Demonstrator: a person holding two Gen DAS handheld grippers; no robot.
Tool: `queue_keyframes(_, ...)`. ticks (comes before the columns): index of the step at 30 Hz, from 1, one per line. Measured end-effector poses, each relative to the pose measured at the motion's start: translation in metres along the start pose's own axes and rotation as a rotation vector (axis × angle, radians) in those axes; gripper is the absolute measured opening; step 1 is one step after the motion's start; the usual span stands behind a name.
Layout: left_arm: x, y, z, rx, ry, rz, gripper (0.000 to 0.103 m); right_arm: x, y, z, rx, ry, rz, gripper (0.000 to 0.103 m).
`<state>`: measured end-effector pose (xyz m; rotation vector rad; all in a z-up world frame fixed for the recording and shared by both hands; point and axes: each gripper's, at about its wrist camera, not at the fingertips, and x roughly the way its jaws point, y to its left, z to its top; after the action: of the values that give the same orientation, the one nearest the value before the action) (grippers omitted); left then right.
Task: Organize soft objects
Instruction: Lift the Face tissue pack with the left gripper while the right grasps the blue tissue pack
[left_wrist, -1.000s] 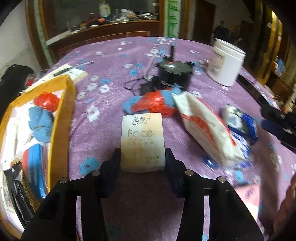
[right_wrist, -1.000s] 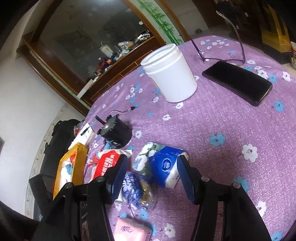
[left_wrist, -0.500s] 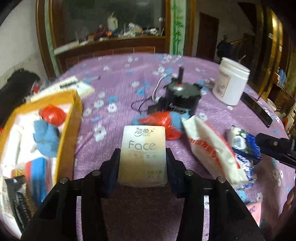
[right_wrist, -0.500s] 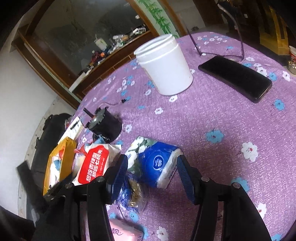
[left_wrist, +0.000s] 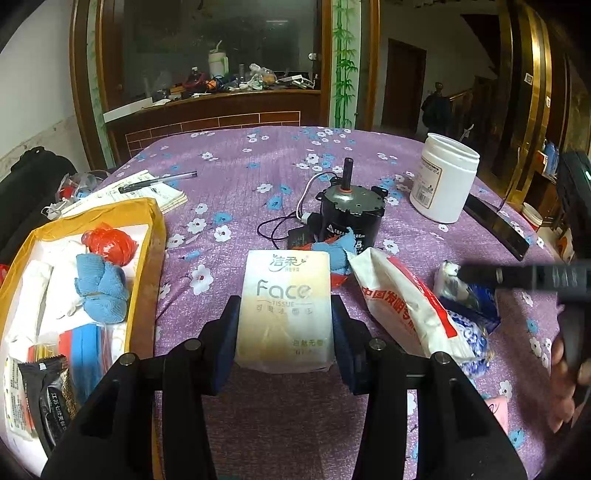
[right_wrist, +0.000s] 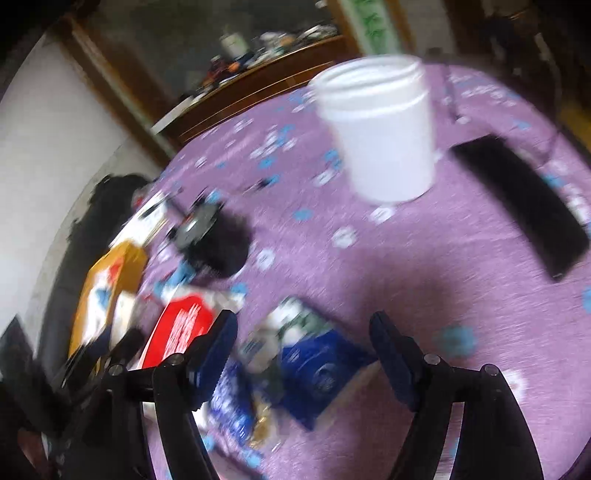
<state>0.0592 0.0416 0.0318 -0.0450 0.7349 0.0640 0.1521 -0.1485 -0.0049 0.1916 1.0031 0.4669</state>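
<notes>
Left gripper (left_wrist: 284, 325): my jaws pinch the tissue pack (left_wrist: 284, 310) by its two sides, above the table (left_wrist: 236, 170).
Tissue pack: cream, printed "Face", upright in my left wrist view, its near end between the pads (left_wrist: 227, 332).
Box (left_wrist: 155, 229): yellow-walled, on the left of the table; I see a blue cloth (left_wrist: 101, 291), a red bag (left_wrist: 109, 245) and white packs inside.
Red-and-white pack (left_wrist: 402, 302): lies just right of the tissue pack, on the table.
Motor (left_wrist: 349, 214): black, beyond the tissue pack, a wire at its left.
Jar (left_wrist: 443, 177): white, far right, with a black phone (left_wrist: 495, 227) beside it.
Right gripper (right_wrist: 303, 347): my jaws are spread, nothing pinched; the view is blurred.
Blue pack (right_wrist: 317, 365): lies on the table between the spread jaws; I cannot tell whether they touch it.
Notebook (left_wrist: 147, 188): far left, a pen (left_wrist: 159, 182) on top.
</notes>
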Motion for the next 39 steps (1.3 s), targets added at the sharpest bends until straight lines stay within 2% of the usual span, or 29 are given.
queue_keyframes(3, 0.002, -0.001, -0.001, 0.004, 0.003, 0.002, 0.044, 0.001, 0.011, -0.011, -0.11, 0.013, -0.054, 0.076)
queue_keyframes(5, 0.003, -0.003, -0.001, 0.009, 0.008, 0.0, 0.044, 0.009, 0.016, -0.015, -0.162, 0.045, -0.135, 0.063)
queue_keyframes(8, 0.002, -0.004, -0.002, 0.014, 0.001, 0.007, 0.044, 0.009, 0.025, -0.02, -0.214, 0.024, -0.181, 0.061)
queue_keyframes(11, 0.002, -0.004, -0.001, 0.01, -0.001, 0.008, 0.044, 0.0, 0.025, -0.018, -0.194, -0.021, -0.17, 0.058)
queue_keyframes(16, -0.002, -0.004, -0.001, 0.013, -0.023, 0.012, 0.044, -0.03, 0.025, -0.011, -0.127, -0.15, -0.136, 0.058)
queue_keyframes(20, -0.006, -0.004, 0.0, 0.015, -0.037, 0.011, 0.044, -0.042, 0.036, -0.007, -0.084, -0.203, -0.124, 0.058)
queue_keyframes(25, -0.009, -0.006, -0.001, 0.025, -0.053, 0.022, 0.044, -0.045, 0.063, -0.002, -0.055, -0.206, -0.117, 0.058)
queue_keyframes(29, -0.01, -0.006, 0.0, 0.029, -0.064, 0.033, 0.044, -0.038, 0.088, -0.006, -0.071, -0.238, -0.16, 0.057)
queue_keyframes(39, -0.015, -0.008, 0.0, 0.034, -0.087, 0.046, 0.044, -0.024, 0.091, -0.02, -0.113, -0.238, -0.135, 0.058)
